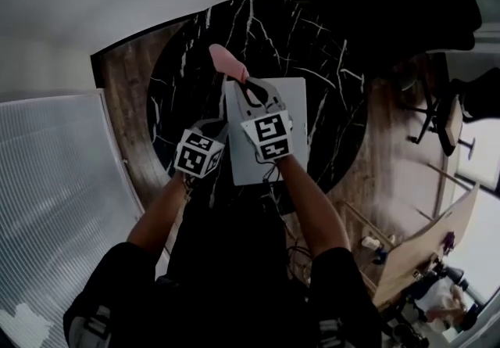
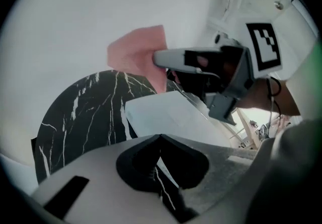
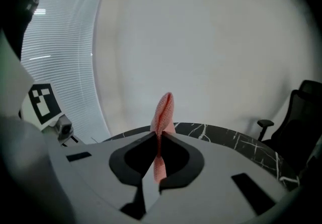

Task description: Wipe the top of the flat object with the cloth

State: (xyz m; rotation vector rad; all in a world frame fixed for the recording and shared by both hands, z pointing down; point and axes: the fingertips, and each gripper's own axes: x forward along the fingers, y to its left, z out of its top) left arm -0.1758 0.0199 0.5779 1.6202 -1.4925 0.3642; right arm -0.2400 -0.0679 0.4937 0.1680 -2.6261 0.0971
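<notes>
A big round black table (image 1: 328,49) with white lines fills the middle. On it lies the flat white board (image 1: 295,116), close to the person. It looks hard and smooth, so a cloth should slide over it easily. It may also be light and could slip on the shiny table when pushed.

The left gripper (image 2: 160,137) sits low by the board's left side. Its jaws are pressed together with nothing between them.

The right gripper (image 3: 158,137) is up over the far left part of the board. Its jaws are pinched tight on the pink cloth (image 3: 163,109).

The cloth is small, thin and floppy. It is held near its middle, with one end sticking up and a short end hanging down. It seems to be up in the air and not on the board, but that is hard to tell from above. A soft cloth like this needs a good pinch, with enough left loose to press flat.
</notes>
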